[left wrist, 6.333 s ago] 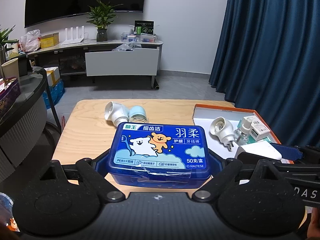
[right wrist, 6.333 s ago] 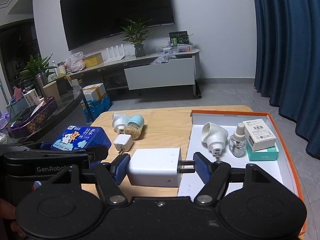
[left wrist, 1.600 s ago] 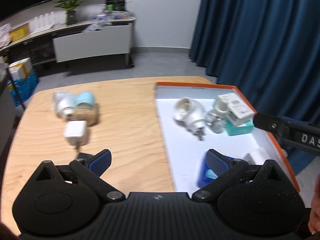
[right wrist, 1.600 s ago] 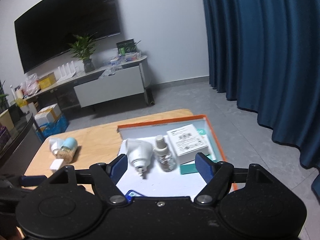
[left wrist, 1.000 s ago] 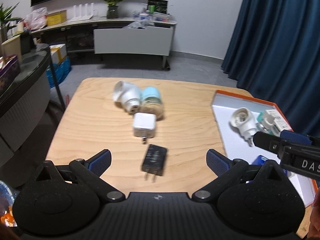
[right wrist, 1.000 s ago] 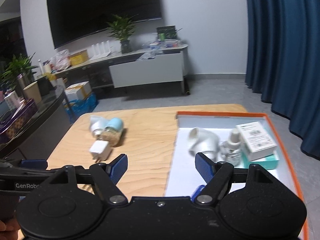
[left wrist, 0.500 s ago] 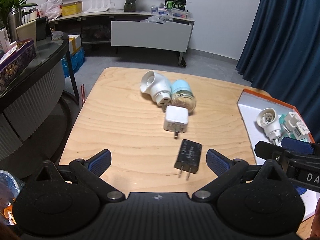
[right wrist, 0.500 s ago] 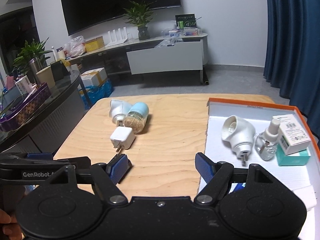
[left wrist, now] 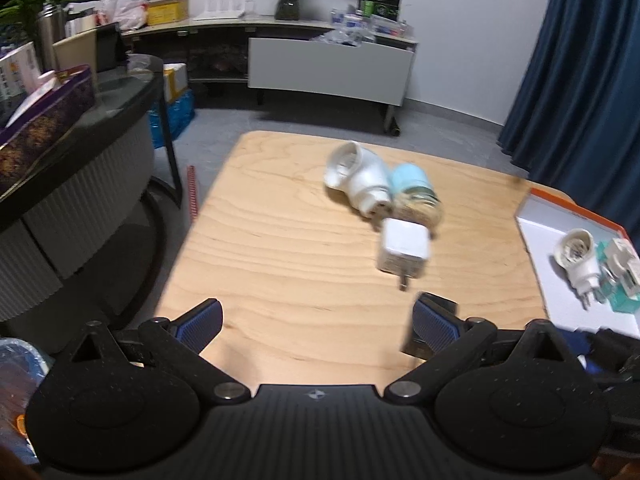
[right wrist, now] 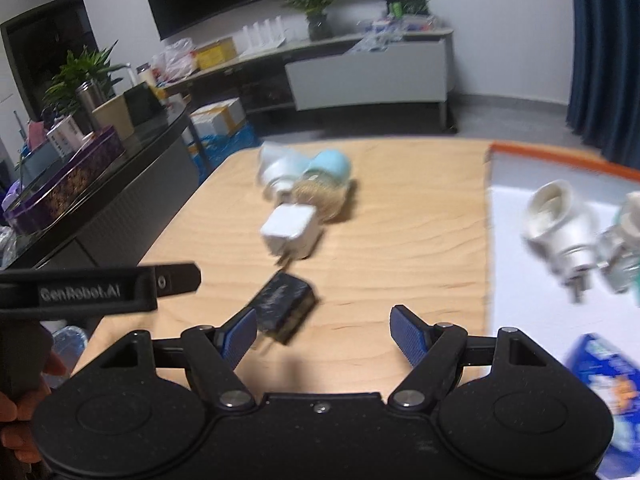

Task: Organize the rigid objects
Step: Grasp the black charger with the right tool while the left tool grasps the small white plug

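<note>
Right gripper (right wrist: 323,334): held spread wide over the desk, nothing between the blue pads.
Left gripper (left wrist: 316,320): likewise spread wide, nothing clasped.
Black adapter (right wrist: 285,305): laid flat on the desk, just beside the right gripper's left pad; whether the two touch cannot be told.
White charger (right wrist: 291,230): set just beyond the black adapter, prongs turned toward the camera.
Toothpick jar (right wrist: 326,186): laid on its side with a pale blue cap, touching the white charger.
White plug-in unit (left wrist: 358,176): laid against the jar.
Tray (right wrist: 560,152): orange-rimmed, placed at the right; a second plug-in unit (right wrist: 560,226), a small bottle (right wrist: 620,256) and a blue box (right wrist: 600,364) are seen inside.
Desk (left wrist: 280,248): light wood, rounded corners.
Room: a dark counter (left wrist: 80,152) at left, a low cabinet (left wrist: 328,68) at the wall, a blue curtain (left wrist: 580,60) at right.
</note>
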Demonstrator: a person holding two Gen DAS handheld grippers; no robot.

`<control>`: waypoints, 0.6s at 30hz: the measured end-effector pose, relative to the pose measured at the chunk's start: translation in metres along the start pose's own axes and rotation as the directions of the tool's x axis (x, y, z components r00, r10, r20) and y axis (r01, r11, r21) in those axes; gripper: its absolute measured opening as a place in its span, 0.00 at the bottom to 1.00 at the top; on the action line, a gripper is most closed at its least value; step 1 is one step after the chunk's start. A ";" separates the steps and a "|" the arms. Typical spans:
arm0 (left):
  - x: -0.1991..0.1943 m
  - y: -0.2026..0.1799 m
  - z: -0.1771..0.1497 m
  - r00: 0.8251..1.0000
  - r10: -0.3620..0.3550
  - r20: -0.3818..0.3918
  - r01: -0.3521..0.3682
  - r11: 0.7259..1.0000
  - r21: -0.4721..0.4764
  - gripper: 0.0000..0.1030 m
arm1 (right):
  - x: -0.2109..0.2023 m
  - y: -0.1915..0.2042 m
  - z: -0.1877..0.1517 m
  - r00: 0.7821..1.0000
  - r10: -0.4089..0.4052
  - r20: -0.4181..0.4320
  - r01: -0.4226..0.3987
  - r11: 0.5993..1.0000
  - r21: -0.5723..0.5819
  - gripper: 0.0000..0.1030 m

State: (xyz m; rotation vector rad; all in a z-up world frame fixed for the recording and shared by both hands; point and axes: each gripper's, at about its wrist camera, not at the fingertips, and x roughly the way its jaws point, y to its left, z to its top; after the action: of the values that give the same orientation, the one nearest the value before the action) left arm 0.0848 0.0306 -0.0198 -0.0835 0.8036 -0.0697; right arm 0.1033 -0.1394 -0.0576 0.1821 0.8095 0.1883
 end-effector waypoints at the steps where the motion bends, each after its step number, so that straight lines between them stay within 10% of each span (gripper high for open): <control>1: 0.001 0.003 0.001 1.000 0.005 0.001 -0.005 1.000 -0.007 1.00 | 0.006 0.004 0.000 1.000 0.007 -0.007 -0.007 1.000 -0.001 0.86; 6: 0.004 0.014 0.007 1.000 0.023 0.003 -0.023 1.000 -0.018 1.00 | 0.033 0.020 0.001 1.000 -0.016 -0.006 0.016 0.999 -0.033 0.84; 8: 0.008 0.014 0.008 1.000 0.023 0.002 -0.022 1.000 -0.020 1.00 | 0.039 0.027 0.002 0.999 -0.044 0.008 0.044 0.996 -0.077 0.65; 18: 0.040 -0.024 0.017 0.998 -0.064 -0.010 0.065 0.996 0.057 1.00 | 0.011 -0.010 -0.001 0.989 -0.140 0.048 0.142 0.990 -0.025 0.64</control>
State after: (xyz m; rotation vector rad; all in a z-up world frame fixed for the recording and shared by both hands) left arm 0.1240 0.0037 -0.0344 -0.0551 0.8069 -0.1541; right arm 0.1111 -0.1468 -0.0687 0.1015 0.7699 0.0619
